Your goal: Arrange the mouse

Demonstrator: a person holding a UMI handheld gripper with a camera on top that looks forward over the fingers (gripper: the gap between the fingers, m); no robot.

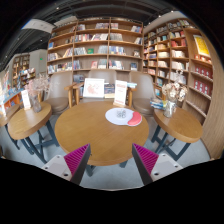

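While gripper [110, 160] open, mouse [120, 115] beyond fingers, on tbl [85, 135]

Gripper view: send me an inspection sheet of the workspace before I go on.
Surface: round wooden table just beyond the fingers.
Job's things: no mouse seen; a round white mat with a red item lies on the table's far right.
Clutter: nothing else seen on it.
Gripper: gripper open, holding nothing, fingers apart.
Cables: nothing seen.
Surroundings: bookshelves, two side tables, chairs.
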